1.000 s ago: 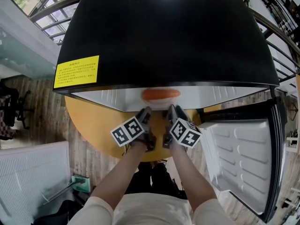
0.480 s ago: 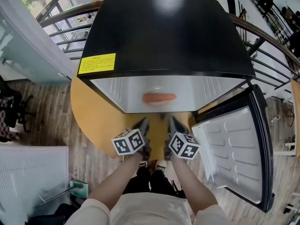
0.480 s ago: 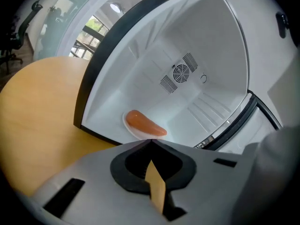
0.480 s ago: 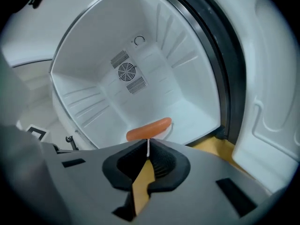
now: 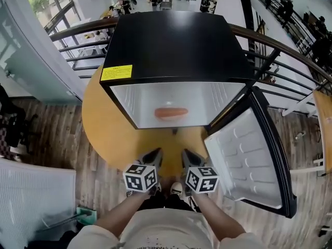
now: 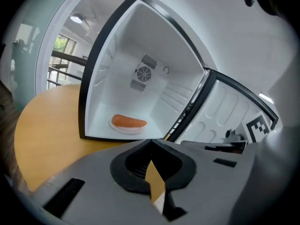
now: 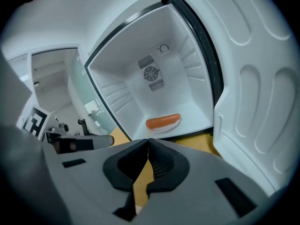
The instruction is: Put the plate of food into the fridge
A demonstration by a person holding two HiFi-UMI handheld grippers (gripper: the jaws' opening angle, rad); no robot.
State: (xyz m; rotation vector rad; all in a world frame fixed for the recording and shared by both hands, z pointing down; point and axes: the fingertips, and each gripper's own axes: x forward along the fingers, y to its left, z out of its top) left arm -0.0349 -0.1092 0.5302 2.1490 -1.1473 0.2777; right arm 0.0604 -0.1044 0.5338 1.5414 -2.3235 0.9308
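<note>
**Plate already in the fridge; both grippers shut and empty**

The plate (image 6: 124, 129) lies on the floor of the open fridge (image 5: 171, 45), near its front edge, at the centre of the head view. One sausage (image 6: 129, 121) lies lengthwise on it. Judging from this, the placing is done and only the door (image 5: 244, 160), swung wide at lower right, may be left to close.

The left gripper (image 5: 152, 157) and right gripper (image 5: 189, 157) hang side by side at bottom centre, well apart from the plate. The jaws of each have just been closing and now meet at the tips, with nothing between them.

The plate looks small, shallow and stiff, probably light, and likely breakable if knocked. The sausage is round and smooth, so it could roll off on a tilt. If it has to be moved, the best hold would be on the bare rim at two opposite sides, kept level, never on the food.

The fridge stands on a round wooden table (image 5: 104, 128) with bare top in front of it. The white inner floor looks smooth, so the plate may slide. Around the table there are plank flooring (image 5: 46, 139) at left and a railing (image 5: 290, 51) at upper right.
</note>
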